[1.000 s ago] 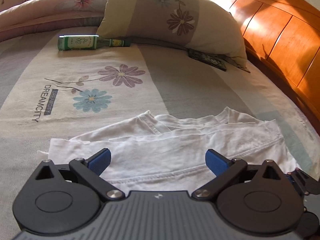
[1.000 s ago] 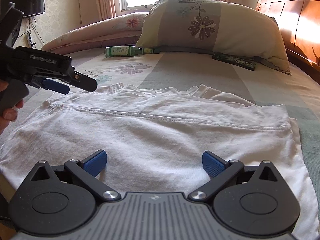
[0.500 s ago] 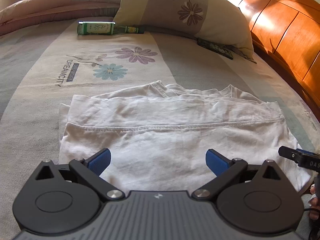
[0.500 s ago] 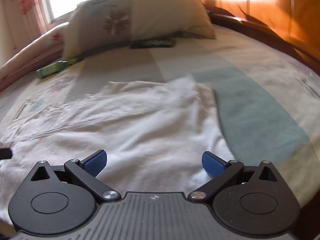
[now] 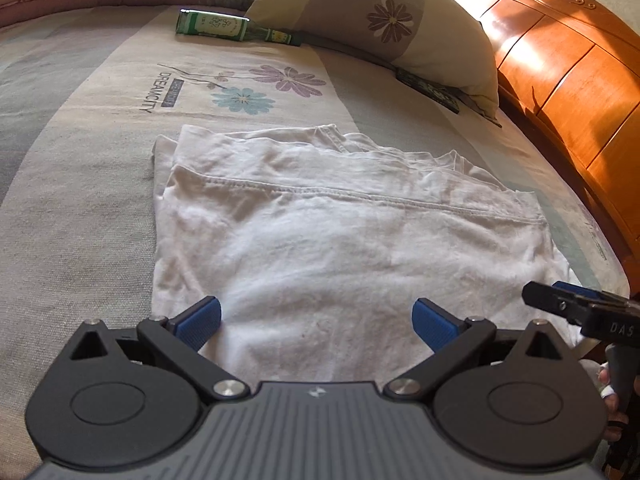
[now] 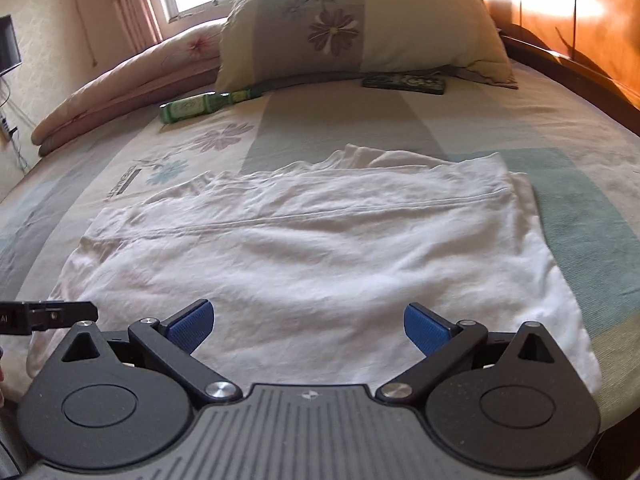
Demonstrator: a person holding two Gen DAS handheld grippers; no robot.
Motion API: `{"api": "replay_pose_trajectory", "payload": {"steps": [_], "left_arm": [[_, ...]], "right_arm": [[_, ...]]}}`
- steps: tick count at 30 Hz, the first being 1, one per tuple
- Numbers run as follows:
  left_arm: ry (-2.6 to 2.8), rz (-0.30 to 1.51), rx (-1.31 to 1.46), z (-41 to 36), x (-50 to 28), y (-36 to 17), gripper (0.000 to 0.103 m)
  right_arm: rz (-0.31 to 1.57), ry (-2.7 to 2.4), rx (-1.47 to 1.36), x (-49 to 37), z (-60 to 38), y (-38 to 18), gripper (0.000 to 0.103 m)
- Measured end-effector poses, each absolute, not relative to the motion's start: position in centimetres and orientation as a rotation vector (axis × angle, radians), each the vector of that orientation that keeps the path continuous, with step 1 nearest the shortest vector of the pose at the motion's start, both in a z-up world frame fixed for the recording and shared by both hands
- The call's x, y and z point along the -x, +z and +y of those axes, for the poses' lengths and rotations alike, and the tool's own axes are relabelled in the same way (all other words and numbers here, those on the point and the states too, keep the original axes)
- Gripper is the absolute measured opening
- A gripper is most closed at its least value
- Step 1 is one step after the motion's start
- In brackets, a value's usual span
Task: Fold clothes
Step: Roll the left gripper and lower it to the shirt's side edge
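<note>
In the left wrist view, the left gripper (image 5: 317,316) is hovering released, its 2 blue pads spread wide over the near edge of the white shirt (image 5: 344,232), which is lying folded on the bedspread (image 5: 80,208) with its stitched hem running left to right, while a green bottle (image 5: 224,28) is lying at the far side beside the pillow (image 5: 384,24) and the headboard (image 5: 568,80) is running along the right. In the right wrist view, the right gripper (image 6: 307,322) is likewise hanging released over the near edge of the shirt (image 6: 320,248), holding nothing, with the tip of the left gripper (image 6: 60,312) showing at the near left.
</note>
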State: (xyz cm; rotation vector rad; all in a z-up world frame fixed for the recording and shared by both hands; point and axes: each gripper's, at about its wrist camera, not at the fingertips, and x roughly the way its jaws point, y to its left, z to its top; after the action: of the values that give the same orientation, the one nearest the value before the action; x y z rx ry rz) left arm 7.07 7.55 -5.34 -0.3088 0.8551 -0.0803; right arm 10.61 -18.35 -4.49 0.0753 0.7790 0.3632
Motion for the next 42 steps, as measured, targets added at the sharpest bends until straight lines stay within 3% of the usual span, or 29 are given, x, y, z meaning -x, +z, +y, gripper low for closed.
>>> {"api": "replay_pose_trajectory", "payload": {"steps": [17, 24, 29, 42], "left_arm": [[-0.236, 0.797, 0.581, 15.4, -7.1, -4.3, 0.102], [-0.268, 0.830, 0.716, 19.7, -9.2, -6.2, 0.102], [-0.343, 0.872, 0.860, 21.1, -11.0, -8.5, 0.102], [-0.427, 0.887, 0.892, 20.8, -16.2, -9.2, 0.102]], "right_arm": [[0.766, 0.455, -0.023, -8.9, -14.1, -3.0, 0.103], [0.770, 0.509, -0.031, -9.2, -12.7, -3.1, 0.103], [0.788, 0.523, -0.021, -9.8, -11.9, -3.6, 0.103], [0.788, 0.523, -0.059, -11.0, -11.9, -3.7, 0.103]]}}
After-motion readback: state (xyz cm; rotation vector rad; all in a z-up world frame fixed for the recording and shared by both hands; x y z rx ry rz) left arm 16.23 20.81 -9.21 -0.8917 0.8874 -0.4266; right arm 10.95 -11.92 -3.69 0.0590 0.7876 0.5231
